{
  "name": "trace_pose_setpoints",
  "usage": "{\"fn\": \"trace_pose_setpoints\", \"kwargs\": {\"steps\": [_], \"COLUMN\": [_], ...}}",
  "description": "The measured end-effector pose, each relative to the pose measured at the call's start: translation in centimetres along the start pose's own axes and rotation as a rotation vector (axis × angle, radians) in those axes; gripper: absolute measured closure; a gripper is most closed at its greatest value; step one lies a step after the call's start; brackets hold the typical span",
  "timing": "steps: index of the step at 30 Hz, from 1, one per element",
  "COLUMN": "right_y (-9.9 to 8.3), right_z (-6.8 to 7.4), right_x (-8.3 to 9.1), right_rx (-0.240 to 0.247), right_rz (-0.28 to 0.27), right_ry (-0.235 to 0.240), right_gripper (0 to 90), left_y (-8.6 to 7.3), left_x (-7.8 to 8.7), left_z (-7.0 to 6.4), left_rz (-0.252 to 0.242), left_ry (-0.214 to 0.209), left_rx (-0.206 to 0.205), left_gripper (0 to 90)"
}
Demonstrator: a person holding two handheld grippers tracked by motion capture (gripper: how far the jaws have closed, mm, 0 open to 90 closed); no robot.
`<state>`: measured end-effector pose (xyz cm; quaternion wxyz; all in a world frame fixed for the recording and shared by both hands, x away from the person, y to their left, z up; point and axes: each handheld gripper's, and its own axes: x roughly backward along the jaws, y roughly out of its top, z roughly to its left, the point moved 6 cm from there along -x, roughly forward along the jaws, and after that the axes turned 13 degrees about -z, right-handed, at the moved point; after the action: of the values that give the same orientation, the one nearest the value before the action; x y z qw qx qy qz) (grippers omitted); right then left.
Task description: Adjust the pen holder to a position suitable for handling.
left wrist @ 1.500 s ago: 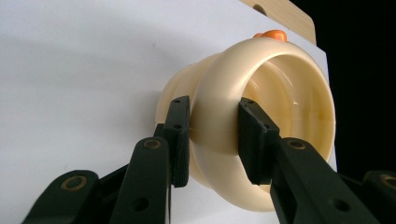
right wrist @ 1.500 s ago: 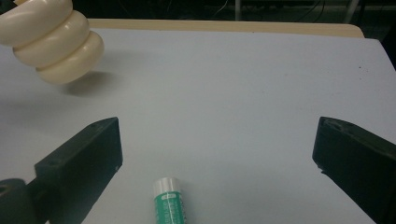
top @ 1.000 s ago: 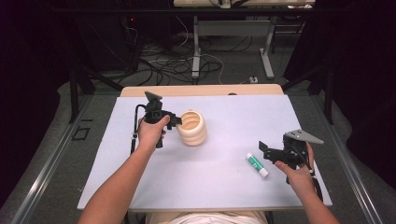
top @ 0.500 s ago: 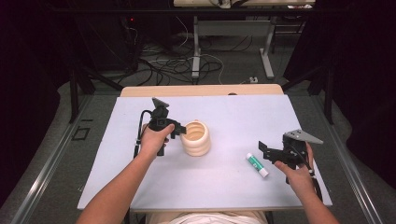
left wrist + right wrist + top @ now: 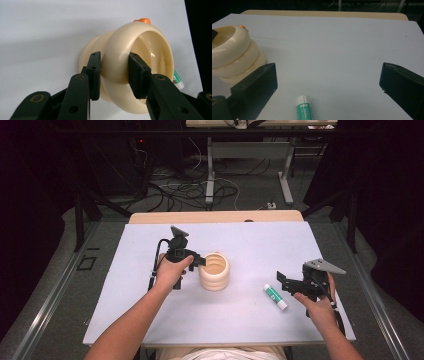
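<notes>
**Left tool pinching cream cup on tabletop**

While our right tool (image 5: 283,281) is hovering with its jaws spread wide just beside the green glue stick (image 5: 275,297), our left tool (image 5: 114,71) is pinching the rim of the cream ribbed cup (image 5: 214,271), one jaw outside the wall and one inside. The cup is standing upright near the middle of the white tabletop (image 5: 260,245), well apart from the stick.

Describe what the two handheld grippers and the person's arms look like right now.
Both are black with two flat-padded jaws. The left gripper carries a dark three-cornered plate and trails a black cable; the right gripper has a grey three-cornered plate. Round screw heads dot the left's jaw arms. Both forearms are bare, with no sleeves visible.
</notes>
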<state>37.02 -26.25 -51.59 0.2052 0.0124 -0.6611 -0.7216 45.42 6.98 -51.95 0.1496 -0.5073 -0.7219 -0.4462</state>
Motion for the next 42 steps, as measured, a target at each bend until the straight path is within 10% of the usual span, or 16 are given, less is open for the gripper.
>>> {"fn": "trace_pose_setpoints", "kwargs": {"steps": [22,42], "right_y": [0.1,0.1], "right_z": [0.2,0.3], "right_x": [0.1,0.1], "right_rx": [0.027,0.097], "right_rz": [-0.004,0.035], "right_ry": [0.008,0.028], "right_gripper": [2.2,15.3], "left_y": [0.6,0.4], "left_x": [1.1,3.9], "left_z": [-0.3,-0.6], "left_rz": [-0.08,-0.28], "left_ry": [-0.041,-0.045], "left_rx": [-0.01,-0.19], "left_gripper": [59.3,35.0]}}
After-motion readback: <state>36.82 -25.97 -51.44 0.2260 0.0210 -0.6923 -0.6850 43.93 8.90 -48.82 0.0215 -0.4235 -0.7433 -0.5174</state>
